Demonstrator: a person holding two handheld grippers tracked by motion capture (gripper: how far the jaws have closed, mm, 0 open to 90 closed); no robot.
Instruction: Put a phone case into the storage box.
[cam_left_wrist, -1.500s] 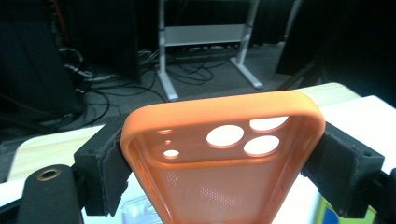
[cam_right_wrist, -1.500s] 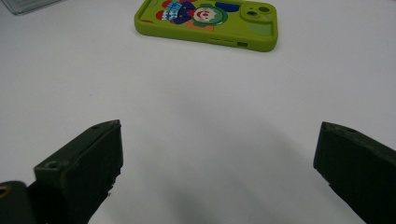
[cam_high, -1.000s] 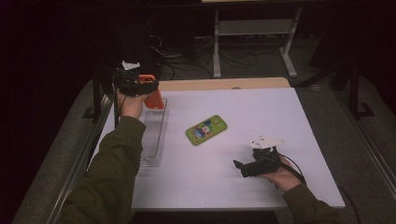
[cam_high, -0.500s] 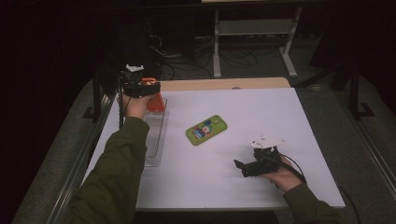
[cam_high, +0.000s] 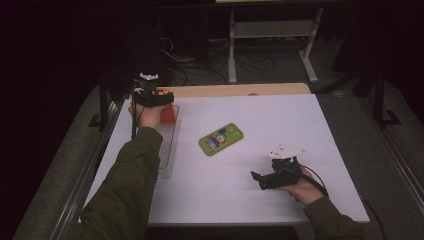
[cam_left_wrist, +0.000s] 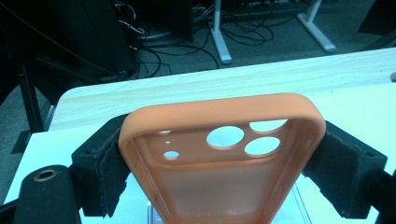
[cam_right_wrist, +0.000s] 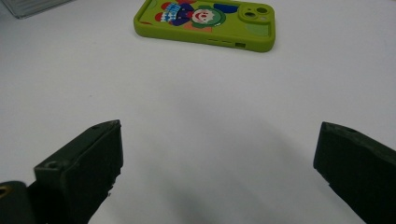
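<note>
An orange phone case (cam_left_wrist: 219, 186) with round camera holes stands between the black pads of my left gripper (cam_left_wrist: 223, 158), which press on its two long sides. The jaws have just been opening a little, with the case still between them. From above, the left gripper (cam_high: 167, 97) holds the orange case (cam_high: 168, 113) low over the far end of a clear tray (cam_high: 167, 152). A green phone (cam_high: 221, 139) with a cartoon clown on it lies flat mid-table. My right gripper (cam_high: 256, 178) rests open near the front right, with the green phone (cam_right_wrist: 205, 23) ahead of its gripper (cam_right_wrist: 219, 158) and nothing between the jaws.
The white table top (cam_high: 280, 120) has a wooden strip (cam_high: 240, 90) along its far edge. Beyond it stand desk legs and cables on a dark floor. A corner of the clear tray (cam_right_wrist: 32, 5) appears in the right gripper view.
My left hand has sunk with the orange case, bringing it down toward the tray's far end. The right hand and the green phone have stayed put.
</note>
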